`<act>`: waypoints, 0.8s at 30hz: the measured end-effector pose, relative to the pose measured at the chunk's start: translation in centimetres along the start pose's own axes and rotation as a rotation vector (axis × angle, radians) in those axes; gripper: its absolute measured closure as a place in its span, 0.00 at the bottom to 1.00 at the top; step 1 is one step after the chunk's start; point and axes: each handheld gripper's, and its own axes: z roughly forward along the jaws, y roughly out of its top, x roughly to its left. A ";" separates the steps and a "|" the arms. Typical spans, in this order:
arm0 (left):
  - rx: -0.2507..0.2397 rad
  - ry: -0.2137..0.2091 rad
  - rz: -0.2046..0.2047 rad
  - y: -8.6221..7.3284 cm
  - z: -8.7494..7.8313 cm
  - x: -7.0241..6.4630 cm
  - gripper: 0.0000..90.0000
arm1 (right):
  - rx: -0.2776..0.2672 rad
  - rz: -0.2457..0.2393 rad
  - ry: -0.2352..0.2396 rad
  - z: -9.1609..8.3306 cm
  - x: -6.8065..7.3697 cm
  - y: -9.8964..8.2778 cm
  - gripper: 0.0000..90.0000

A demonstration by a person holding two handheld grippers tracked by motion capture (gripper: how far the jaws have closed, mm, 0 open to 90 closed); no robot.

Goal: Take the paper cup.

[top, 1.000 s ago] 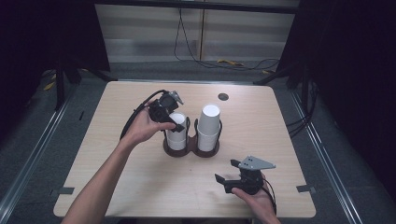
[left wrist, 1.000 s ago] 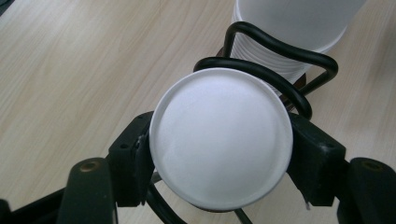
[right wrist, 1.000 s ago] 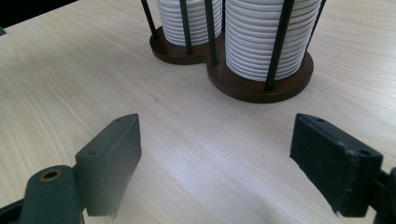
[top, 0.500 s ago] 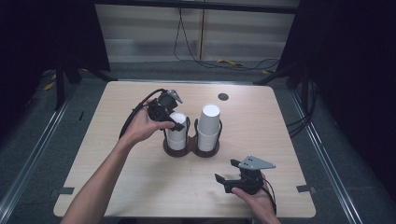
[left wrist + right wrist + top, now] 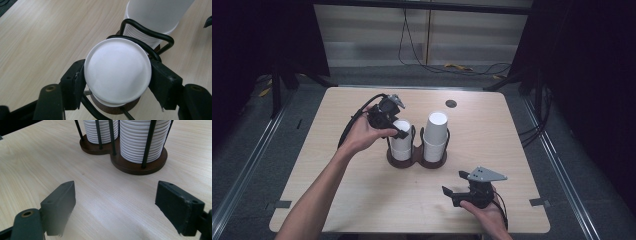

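While gripped by left gripper [image 5: 117, 80], cup [image 5: 118, 75] bears no legible txt.

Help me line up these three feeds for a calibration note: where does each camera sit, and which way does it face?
High view: above the person's side, looking forward and down on the table; both forearms, left gripper, right gripper.
Left gripper view: looks down its jaws, which have just been closing on the top cup.
Right gripper view: low over the table, open jaws facing the cup holder.
All three share the holder and cup stacks.
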 end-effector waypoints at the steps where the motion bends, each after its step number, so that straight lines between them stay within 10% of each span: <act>1: -0.011 0.002 -0.017 -0.1 0.0 -0.1 0.38 | 0.001 -0.002 0.002 0.0 0.0 0.0 0.18; 24: -0.071 -0.005 -0.019 -0.2 -1.8 0.0 0.39 | 0.000 0.002 0.000 0.0 -0.1 0.0 0.18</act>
